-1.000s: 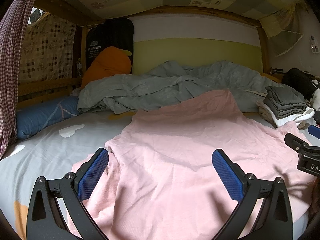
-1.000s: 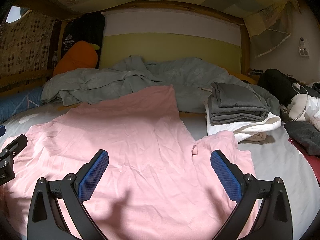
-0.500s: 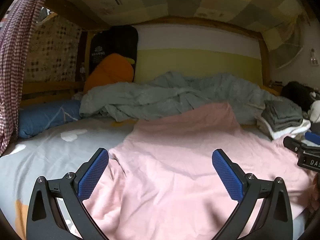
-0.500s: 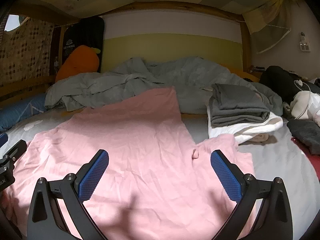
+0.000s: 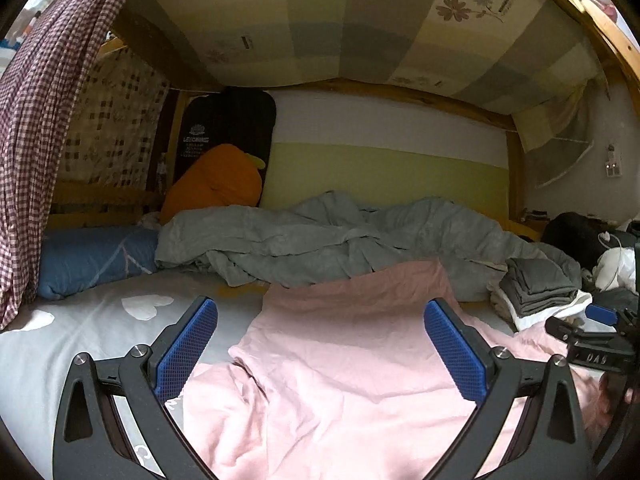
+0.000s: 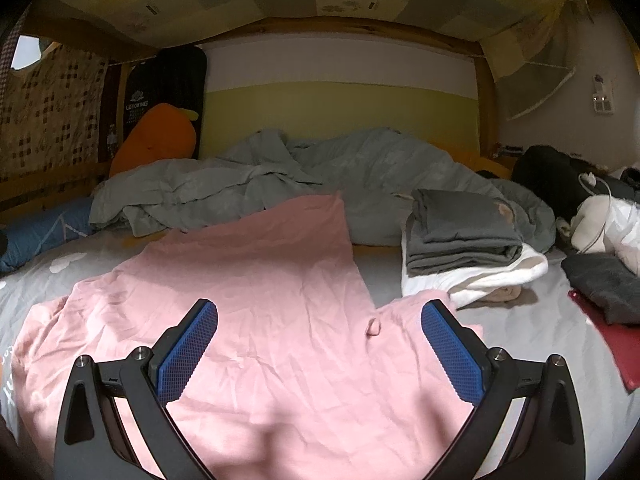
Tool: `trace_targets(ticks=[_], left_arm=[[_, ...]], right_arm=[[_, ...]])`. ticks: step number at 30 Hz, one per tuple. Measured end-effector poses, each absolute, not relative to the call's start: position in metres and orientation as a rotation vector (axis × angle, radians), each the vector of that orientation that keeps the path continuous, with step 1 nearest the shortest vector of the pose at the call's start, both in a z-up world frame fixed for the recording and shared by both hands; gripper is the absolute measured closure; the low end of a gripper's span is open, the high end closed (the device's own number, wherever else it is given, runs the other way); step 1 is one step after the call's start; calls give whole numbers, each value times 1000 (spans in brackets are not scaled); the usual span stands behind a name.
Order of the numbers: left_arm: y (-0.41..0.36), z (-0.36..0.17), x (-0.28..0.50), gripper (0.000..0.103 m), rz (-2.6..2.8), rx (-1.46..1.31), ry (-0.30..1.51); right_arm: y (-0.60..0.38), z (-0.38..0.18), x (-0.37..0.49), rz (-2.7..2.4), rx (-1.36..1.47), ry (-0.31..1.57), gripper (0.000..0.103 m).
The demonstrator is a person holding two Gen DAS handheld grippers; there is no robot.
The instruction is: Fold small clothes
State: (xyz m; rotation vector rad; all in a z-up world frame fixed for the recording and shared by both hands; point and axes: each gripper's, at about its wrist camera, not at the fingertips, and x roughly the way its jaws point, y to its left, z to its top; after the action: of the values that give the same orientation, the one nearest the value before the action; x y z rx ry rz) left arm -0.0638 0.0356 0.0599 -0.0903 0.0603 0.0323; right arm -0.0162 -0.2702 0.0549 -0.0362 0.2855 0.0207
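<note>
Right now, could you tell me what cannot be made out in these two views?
- Pink garment's near hem: both views, cut off by the lower edge and the tongs.
- Clothes under the folded grey stack: right wrist view, covered.
- Black bag's contents: left wrist view, too dark.

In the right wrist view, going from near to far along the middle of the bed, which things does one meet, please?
Right gripper, jaws open → pink garment spread flat → crumpled grey duvet → green and white headboard wall.
</note>
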Motion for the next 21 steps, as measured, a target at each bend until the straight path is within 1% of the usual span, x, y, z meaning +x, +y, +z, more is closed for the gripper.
trace_targets(ticks=[3, 6, 8, 10, 13, 15, 16, 18, 19, 21], left_arm=[[41, 56, -62, 0, 58, -123, 74], [37, 43, -48, 0, 26, -132, 154], [31, 33, -42, 0, 13, -111, 175], [22, 25, -38, 0, 40, -73, 183], [14, 18, -35, 0, 26, -61, 196], [10, 12, -30, 0, 25, -62, 225], [8, 9, -28, 0, 48, -57, 232], [5, 4, -23, 0, 106, -41, 245], [5, 3, -21, 0, 109, -35, 261], [2, 1, -19, 0, 99, -22, 276]], right_arm=[[-292, 64, -12, 59, 19, 320, 1], [-333, 72, -15, 28, 153, 315, 1], [-359, 74, -16, -15, 229, 314, 1], [-393, 73, -6, -71, 285, 393, 1], [-439, 58, 10, -80, 407, 523, 1], [-466, 38, 13, -104, 556, 554, 11], [-473, 30, 16, -97, 604, 570, 18], [-480, 9, 30, -62, 672, 640, 20], [-480, 1, 36, -65, 679, 660, 26], [-477, -7, 43, -81, 659, 665, 27]])
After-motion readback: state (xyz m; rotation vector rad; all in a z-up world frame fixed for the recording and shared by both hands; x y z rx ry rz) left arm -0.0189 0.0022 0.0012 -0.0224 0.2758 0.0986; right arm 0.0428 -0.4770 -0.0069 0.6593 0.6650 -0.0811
